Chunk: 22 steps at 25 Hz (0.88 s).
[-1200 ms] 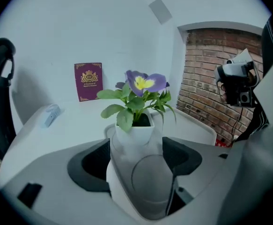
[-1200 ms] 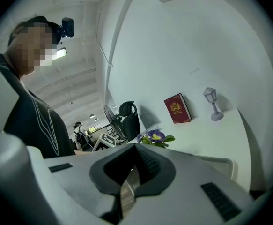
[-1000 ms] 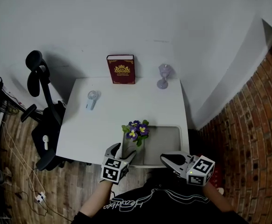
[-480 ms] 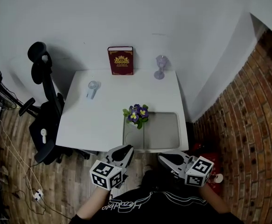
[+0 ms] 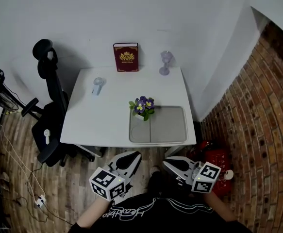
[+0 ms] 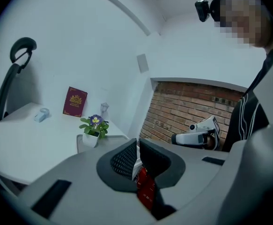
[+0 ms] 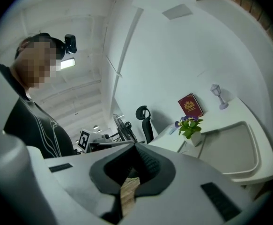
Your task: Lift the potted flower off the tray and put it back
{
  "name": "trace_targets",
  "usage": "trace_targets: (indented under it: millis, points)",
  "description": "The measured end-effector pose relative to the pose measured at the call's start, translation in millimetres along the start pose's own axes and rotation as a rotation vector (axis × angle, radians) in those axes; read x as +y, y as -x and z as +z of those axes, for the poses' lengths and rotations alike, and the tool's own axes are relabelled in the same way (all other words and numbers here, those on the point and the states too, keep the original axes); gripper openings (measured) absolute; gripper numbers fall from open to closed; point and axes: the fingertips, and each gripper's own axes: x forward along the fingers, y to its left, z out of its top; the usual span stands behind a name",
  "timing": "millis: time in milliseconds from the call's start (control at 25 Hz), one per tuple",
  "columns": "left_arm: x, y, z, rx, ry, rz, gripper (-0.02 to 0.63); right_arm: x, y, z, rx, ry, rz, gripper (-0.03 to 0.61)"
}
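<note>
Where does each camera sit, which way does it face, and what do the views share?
Head view: on the person's head, looking steeply down at table, tray, potted flower; left gripper, right gripper and torso show.
Left gripper view: on the left gripper, along its shut jaws toward the table; right gripper and torso show.
Right gripper view: on the right gripper, along its shut jaws toward the tray; torso shows.
Shared: potted flower and red book.

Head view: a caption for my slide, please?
Potted flower on the tray; left gripper and right gripper shut, off the table.
</note>
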Motion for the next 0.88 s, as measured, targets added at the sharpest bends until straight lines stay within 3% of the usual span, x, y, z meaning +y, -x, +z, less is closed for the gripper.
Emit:
trace_targets:
  millis: [880]
  points:
    - [-18.4,29.5,-18.6,0.000,0.042,-0.004,0.044,28.6,18.6,-19.7,0.023,0.018,-0.055,0.000]
